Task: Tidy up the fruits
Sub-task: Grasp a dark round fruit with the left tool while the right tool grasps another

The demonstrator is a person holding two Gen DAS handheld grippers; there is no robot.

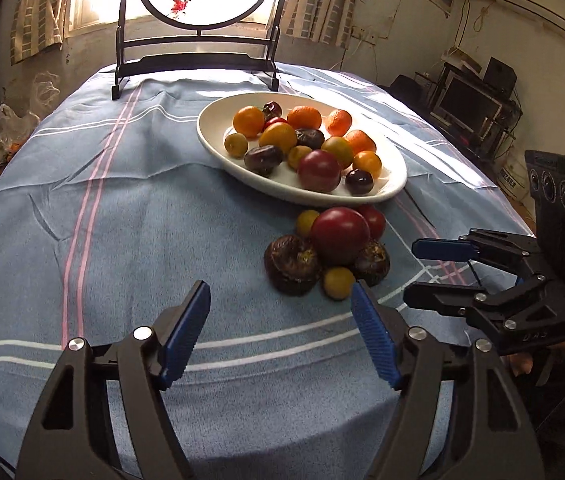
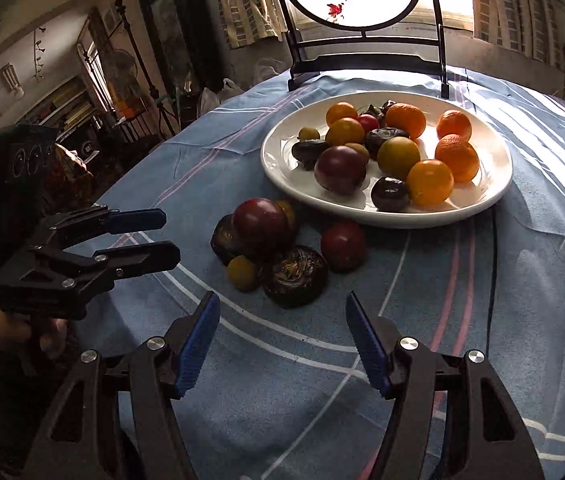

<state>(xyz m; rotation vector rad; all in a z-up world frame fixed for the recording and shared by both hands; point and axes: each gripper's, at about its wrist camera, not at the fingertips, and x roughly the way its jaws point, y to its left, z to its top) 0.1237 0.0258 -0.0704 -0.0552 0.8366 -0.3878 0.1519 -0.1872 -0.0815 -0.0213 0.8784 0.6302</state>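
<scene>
A white oval plate (image 1: 218, 148) (image 2: 282, 172) holds several oranges, yellow fruits, red tomatoes and dark fruits. In front of it on the cloth lies a loose pile: a big red tomato (image 1: 340, 234) (image 2: 260, 220), a smaller red tomato (image 1: 374, 220) (image 2: 342, 244), two dark brown fruits (image 1: 292, 264) (image 2: 294, 276) and small yellow fruits (image 1: 338, 282) (image 2: 242, 272). My left gripper (image 1: 278, 336) is open and empty, just short of the pile; it also shows in the right wrist view (image 2: 162, 236). My right gripper (image 2: 282, 340) is open and empty near the pile; it also shows in the left wrist view (image 1: 414, 272).
The table wears a blue cloth with white and pink stripes (image 1: 94, 208) (image 2: 522, 280). A black stand with a round white panel (image 1: 198, 60) (image 2: 366, 52) is at the far edge behind the plate. Furniture and clutter surround the table.
</scene>
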